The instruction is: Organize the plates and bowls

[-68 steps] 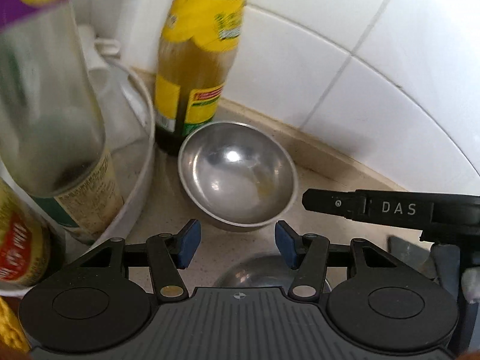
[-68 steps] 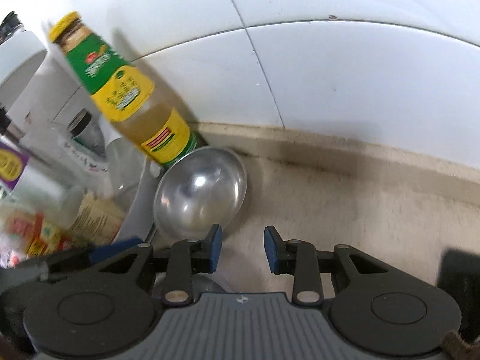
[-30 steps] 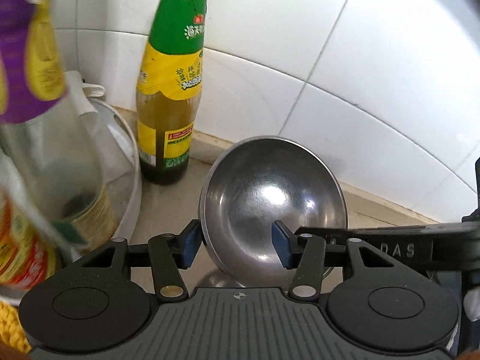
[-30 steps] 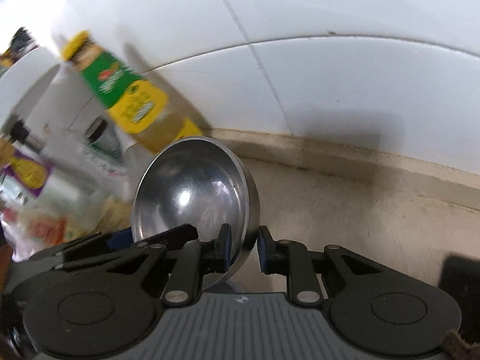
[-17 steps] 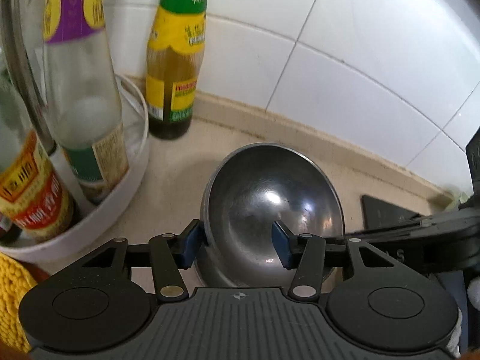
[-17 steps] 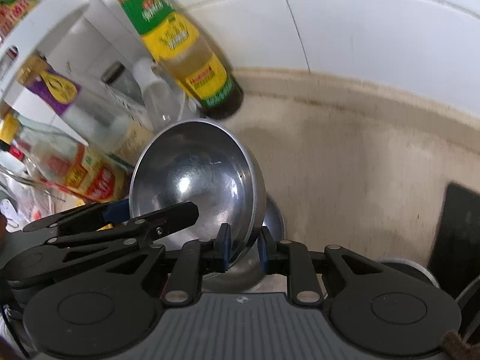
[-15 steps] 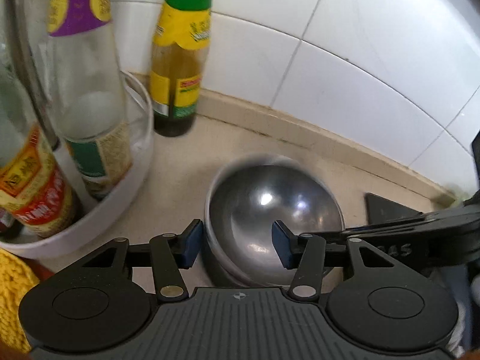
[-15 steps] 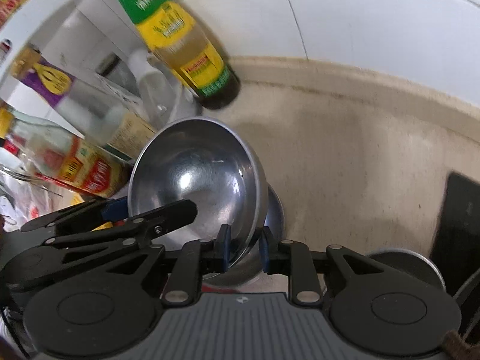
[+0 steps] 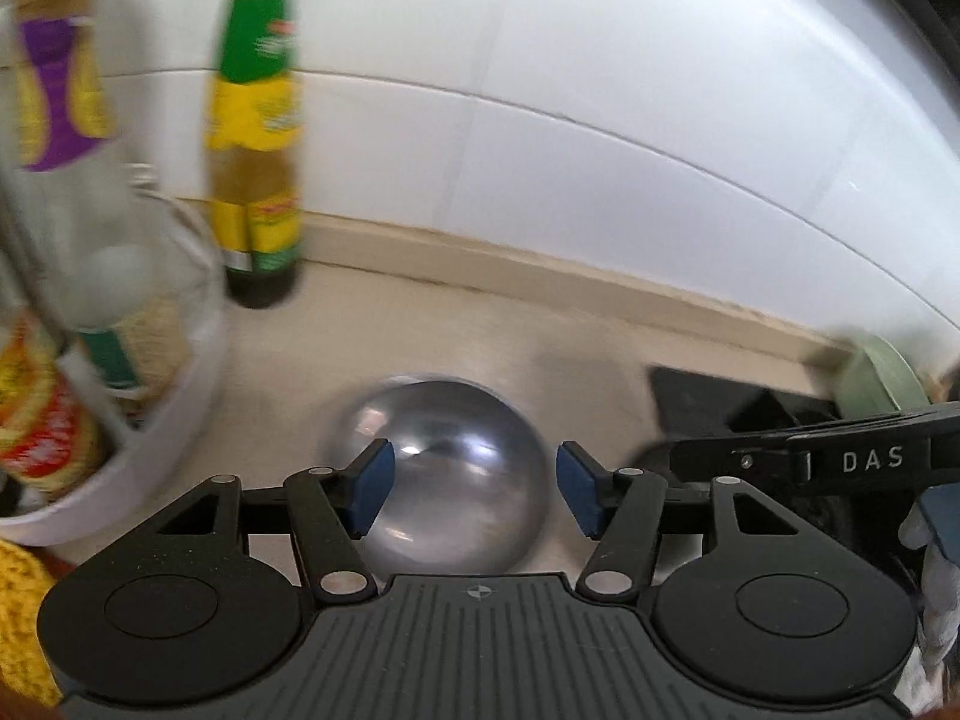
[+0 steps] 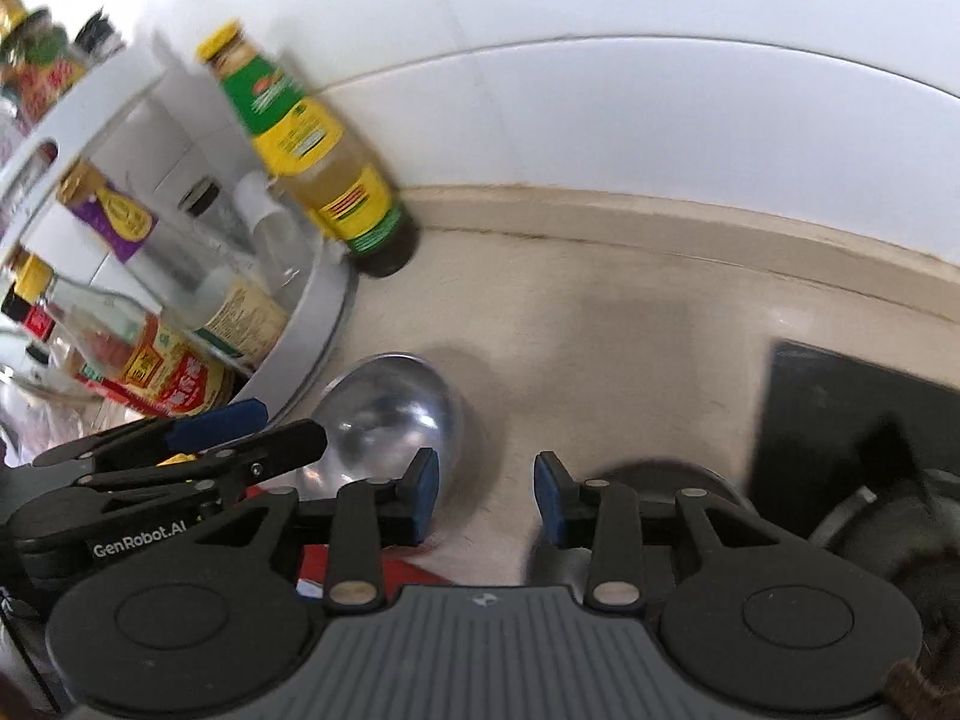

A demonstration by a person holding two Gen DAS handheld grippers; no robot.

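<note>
A steel bowl rests on the beige counter and seems to sit inside a second steel bowl, though blur hides the rims. My left gripper hovers over it with its jaws opening. The bowl lies between the blue pads, and the right pad stands clear of its side. In the right wrist view the bowl is left of my right gripper. That gripper's jaws are opening with only counter between them. The left gripper shows beside it.
A green-and-yellow labelled bottle stands by the tiled wall. A white round rack full of bottles fills the left. A black stove top and a green dish lie to the right. Another round steel item sits under the right gripper.
The right gripper held the tilted bowl by its rim, brought it forward and down, then let go and shifted right. The left gripper's jaws have widened around the bowl.
</note>
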